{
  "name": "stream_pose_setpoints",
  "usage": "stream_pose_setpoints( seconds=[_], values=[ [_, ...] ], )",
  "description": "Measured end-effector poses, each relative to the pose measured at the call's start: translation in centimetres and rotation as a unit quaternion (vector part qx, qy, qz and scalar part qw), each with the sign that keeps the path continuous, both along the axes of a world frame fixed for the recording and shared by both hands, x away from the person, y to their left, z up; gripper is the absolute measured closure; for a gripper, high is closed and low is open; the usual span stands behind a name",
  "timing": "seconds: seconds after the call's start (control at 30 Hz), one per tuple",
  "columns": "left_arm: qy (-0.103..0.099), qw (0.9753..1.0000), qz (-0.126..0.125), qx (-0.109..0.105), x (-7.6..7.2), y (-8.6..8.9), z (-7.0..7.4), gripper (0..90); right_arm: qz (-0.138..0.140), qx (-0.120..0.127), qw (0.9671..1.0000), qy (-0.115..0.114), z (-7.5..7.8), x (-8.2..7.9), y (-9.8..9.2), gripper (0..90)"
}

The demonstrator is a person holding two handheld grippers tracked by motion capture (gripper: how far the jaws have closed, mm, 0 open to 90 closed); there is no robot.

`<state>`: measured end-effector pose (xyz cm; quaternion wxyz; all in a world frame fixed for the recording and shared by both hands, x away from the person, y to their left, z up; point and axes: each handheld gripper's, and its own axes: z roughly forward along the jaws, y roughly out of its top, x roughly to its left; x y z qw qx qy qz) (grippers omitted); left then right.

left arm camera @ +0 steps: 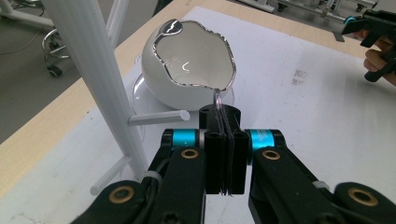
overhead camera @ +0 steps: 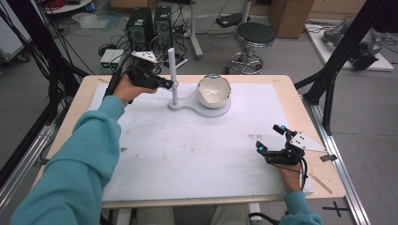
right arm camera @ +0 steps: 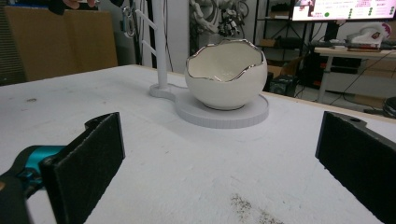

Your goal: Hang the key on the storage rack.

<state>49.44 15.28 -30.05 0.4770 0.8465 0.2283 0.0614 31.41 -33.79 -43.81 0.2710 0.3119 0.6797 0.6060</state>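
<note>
A white jewellery stand has an upright post with short side pegs and a round base. On that base sits a white egg-shell bowl with a silver rim, also seen close up and from the front. My left gripper is right beside the post, jaws shut on a small thin silvery piece that pokes out at their tip just short of the bowl's rim. My right gripper rests near the table's right front, open, with nothing between its jaws.
A white mat covers most of the wooden table. Black frame posts rise at the right and left edges. A stool and computer towers stand on the floor beyond the table.
</note>
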Motion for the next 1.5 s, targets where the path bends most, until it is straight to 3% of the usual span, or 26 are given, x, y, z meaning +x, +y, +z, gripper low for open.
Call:
stream_pose_setpoints(
  seconds=[0.23, 0.73, 1.37, 1.5],
  values=[
    [0.0, 0.9999, 0.011, 0.005, 0.4, -0.1, -0.4, 88.4, -0.004, -0.009, 0.9999, 0.002, -0.9, -0.1, 0.1, 0.5],
    [0.005, 0.9995, 0.031, 0.009, 1.1, 0.2, -1.0, 88.4, -0.008, 0.001, 0.9999, -0.012, -1.0, -0.3, -0.1, 0.6],
    [0.005, 0.9982, 0.058, 0.013, 2.5, 0.3, -2.2, 88.3, -0.007, -0.001, 0.9999, -0.013, -1.0, -0.4, 0.0, 0.5],
    [0.005, 0.997, 0.075, 0.016, 2.7, 0.2, -2.5, 87.6, -0.007, -0.002, 0.9998, -0.016, -1.1, -0.4, 0.0, 0.6]
  ],
)
